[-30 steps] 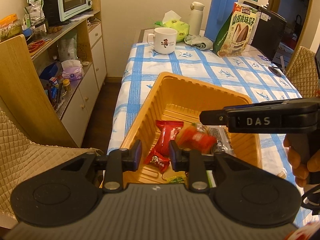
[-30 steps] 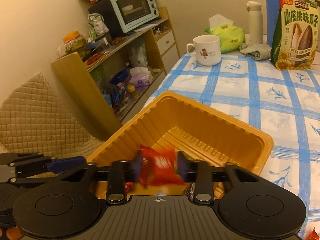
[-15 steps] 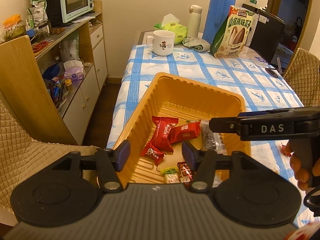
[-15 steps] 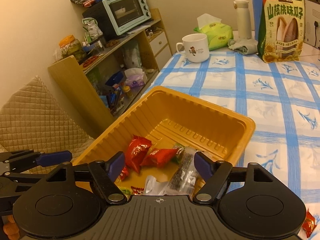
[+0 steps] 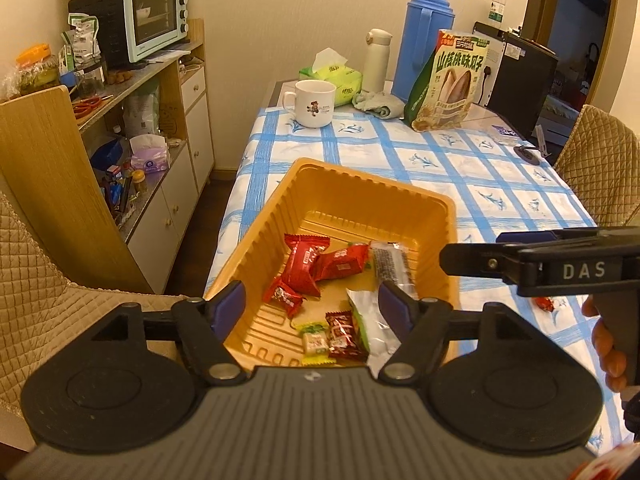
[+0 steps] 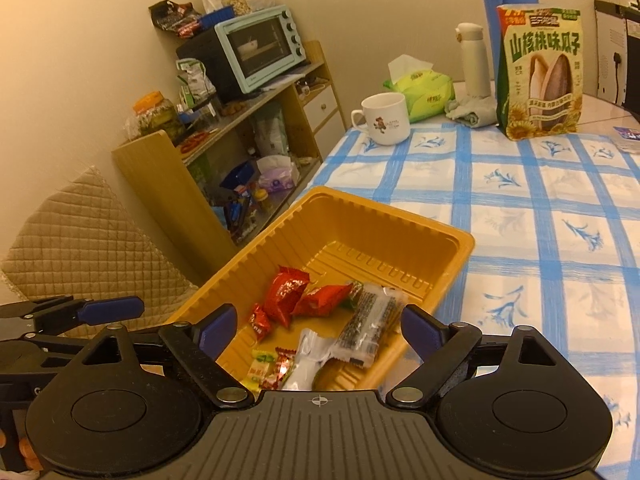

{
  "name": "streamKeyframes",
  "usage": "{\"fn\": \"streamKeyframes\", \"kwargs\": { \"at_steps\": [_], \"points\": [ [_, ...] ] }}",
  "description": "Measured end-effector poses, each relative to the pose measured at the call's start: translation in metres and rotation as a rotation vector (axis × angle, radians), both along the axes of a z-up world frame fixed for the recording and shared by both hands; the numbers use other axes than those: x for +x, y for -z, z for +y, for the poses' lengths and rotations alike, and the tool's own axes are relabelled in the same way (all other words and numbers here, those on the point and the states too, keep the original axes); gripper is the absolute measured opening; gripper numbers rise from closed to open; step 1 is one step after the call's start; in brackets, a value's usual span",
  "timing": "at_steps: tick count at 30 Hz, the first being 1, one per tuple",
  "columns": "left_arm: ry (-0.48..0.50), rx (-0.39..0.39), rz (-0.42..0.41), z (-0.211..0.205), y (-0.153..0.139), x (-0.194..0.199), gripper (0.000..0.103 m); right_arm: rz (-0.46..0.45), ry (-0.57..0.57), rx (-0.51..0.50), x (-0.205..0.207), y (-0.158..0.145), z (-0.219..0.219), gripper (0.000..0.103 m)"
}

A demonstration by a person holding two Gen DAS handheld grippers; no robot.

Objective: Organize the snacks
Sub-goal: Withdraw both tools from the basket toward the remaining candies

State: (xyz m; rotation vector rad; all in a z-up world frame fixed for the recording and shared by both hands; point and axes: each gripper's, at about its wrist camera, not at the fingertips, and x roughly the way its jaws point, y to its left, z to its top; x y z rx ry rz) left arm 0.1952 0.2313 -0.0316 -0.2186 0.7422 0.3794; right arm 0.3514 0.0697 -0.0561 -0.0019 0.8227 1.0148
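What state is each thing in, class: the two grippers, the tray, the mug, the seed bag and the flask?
left gripper: jaws opening, nothing between them.
right gripper: jaws opening, nothing gripped.
orange tray: on the table, holding wrapped snacks.
white mug: upright.
sunflower seed bag: standing upright.
blue flask: upright, lid on.

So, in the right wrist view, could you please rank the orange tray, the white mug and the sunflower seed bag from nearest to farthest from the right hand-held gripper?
1. Orange tray, directly below the right hand-held gripper.
2. White mug, far left table edge.
3. Sunflower seed bag, far right, slightly behind the mug.
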Motion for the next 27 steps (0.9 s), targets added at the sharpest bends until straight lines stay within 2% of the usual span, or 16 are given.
{"fn": "streamKeyframes", "kwargs": {
  "at_steps": [15, 27],
  "points": [
    [0.009, -0.011, 0.005, -0.069, -0.007, -0.038, 0.071, 0.004, 0.007, -0.003, -0.036, -0.004, -0.089, 0.091],
    [0.043, -0.045, 0.034, -0.137, 0.000, -0.053, 0.071, 0.006, 0.010, -0.032, -0.053, 0.001, -0.162, 0.091]
  ]
}}
